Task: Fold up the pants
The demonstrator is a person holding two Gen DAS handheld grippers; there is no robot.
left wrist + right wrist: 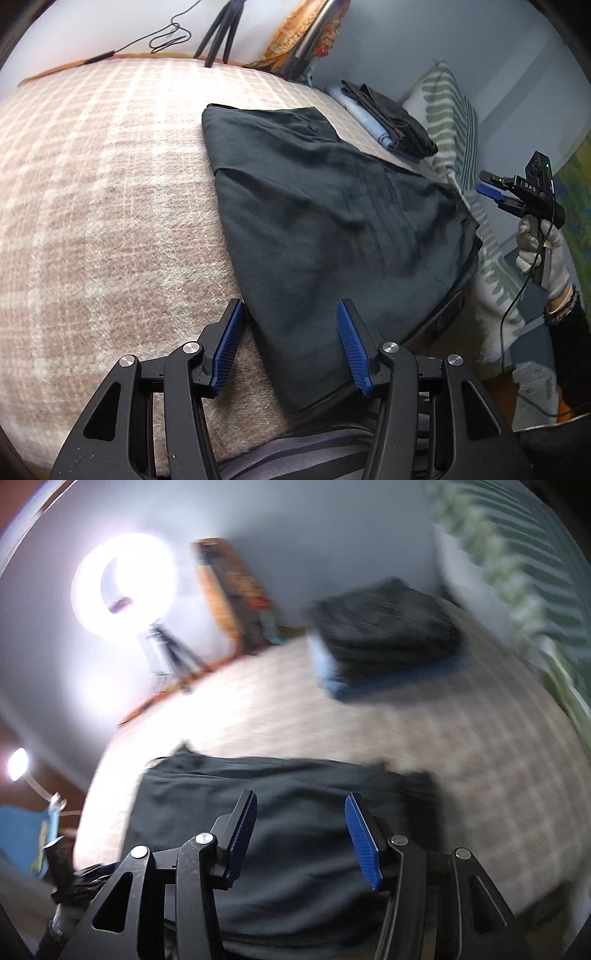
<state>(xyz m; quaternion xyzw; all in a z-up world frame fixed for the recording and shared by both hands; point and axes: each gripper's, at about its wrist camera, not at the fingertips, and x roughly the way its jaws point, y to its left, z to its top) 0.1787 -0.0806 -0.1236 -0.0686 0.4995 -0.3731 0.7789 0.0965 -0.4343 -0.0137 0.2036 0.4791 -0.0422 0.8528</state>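
Dark folded pants [314, 221] lie on a pink plaid blanket [110, 184], running from near me toward the far right. My left gripper [291, 325] hangs open over their near end, its pads [231, 343] astride the cloth without pressing it. In the left wrist view my right gripper [495, 192] is held up in a gloved hand [535, 251], off the pants' right edge. The right wrist view is blurred: that gripper [301, 812] is open above the pants [295, 867], with nothing between its fingers.
A stack of folded clothes [388, 122] [388, 638] sits at the far right of the bed, next to a green-patterned pillow [450, 110]. A ring light [123, 583] on a tripod [221, 33] stands beyond the bed. A cable [517, 295] hangs from the right gripper.
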